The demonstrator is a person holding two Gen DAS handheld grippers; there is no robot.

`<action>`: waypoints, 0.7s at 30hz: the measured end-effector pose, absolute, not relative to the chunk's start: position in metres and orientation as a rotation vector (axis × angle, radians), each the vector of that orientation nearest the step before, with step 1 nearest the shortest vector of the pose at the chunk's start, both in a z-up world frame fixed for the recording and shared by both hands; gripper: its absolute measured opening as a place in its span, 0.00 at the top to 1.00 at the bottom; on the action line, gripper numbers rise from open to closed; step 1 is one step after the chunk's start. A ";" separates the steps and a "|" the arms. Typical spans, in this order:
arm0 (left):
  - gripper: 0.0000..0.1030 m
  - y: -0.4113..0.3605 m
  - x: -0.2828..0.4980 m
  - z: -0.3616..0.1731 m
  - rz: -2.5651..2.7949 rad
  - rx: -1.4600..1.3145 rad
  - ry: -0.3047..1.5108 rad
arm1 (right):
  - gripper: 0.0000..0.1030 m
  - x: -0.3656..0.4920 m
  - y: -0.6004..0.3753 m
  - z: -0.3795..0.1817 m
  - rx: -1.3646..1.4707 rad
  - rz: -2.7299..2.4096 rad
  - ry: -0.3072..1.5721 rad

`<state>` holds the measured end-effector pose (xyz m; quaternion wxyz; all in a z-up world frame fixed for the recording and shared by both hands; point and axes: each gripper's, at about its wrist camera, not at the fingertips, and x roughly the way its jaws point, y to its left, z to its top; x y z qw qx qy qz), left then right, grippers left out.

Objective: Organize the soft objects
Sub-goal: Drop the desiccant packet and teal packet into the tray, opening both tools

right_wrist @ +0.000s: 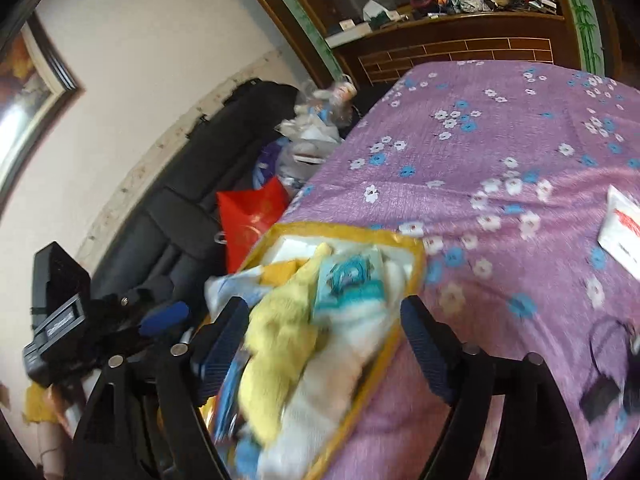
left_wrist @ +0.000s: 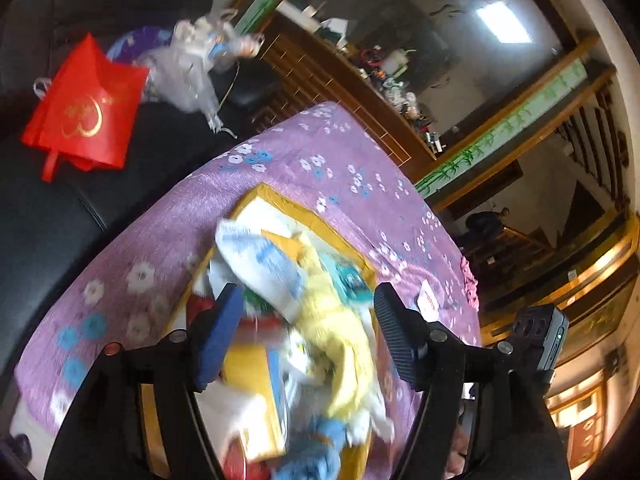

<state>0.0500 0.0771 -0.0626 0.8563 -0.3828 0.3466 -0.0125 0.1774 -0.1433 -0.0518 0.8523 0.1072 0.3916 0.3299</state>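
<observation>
A yellow-rimmed box point(left_wrist: 344, 250) point(right_wrist: 414, 258) sits on the purple flowered tablecloth point(left_wrist: 320, 168) point(right_wrist: 500, 152). It holds a pile of soft things: a yellow plush point(left_wrist: 340, 320) point(right_wrist: 280, 340), a teal-patterned cloth point(right_wrist: 352, 284) point(left_wrist: 352, 280), a white and blue cloth point(left_wrist: 260, 260) and a blue plush point(left_wrist: 320, 440). My left gripper point(left_wrist: 310, 332) is open above the pile, holding nothing. My right gripper point(right_wrist: 324, 340) is open above the same box, holding nothing. The left gripper also shows at the left of the right wrist view point(right_wrist: 164, 316).
A black sofa point(left_wrist: 60, 220) point(right_wrist: 200, 184) beside the table carries a red bag point(left_wrist: 86, 108) point(right_wrist: 252, 216) and clear plastic wrapping point(left_wrist: 196, 64). A white card point(right_wrist: 622, 232) point(left_wrist: 428, 300) and a black item point(right_wrist: 608, 380) lie on the cloth. A cluttered wooden cabinet point(right_wrist: 440, 40) stands behind.
</observation>
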 end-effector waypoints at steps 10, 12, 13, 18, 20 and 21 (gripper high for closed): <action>0.35 -0.010 0.016 -0.029 -0.153 -0.641 0.699 | 0.15 0.146 -0.207 -0.070 0.256 0.738 0.846; 0.35 -0.024 0.019 -0.027 -0.143 -0.610 0.711 | 0.15 0.144 -0.217 -0.068 0.277 0.745 0.845; 0.35 -0.029 0.019 -0.027 -0.138 -0.602 0.716 | 0.15 0.141 -0.222 -0.061 0.284 0.750 0.843; 0.35 -0.057 0.032 -0.036 -0.180 -0.568 0.774 | 0.15 0.140 -0.255 -0.041 0.318 0.724 0.825; 0.35 -0.066 0.036 -0.039 -0.202 -0.564 0.799 | 0.15 0.145 -0.273 -0.037 0.340 0.708 0.835; 0.35 -0.070 0.036 -0.039 -0.209 -0.560 0.803 | 0.15 0.148 -0.286 -0.035 0.360 0.696 0.841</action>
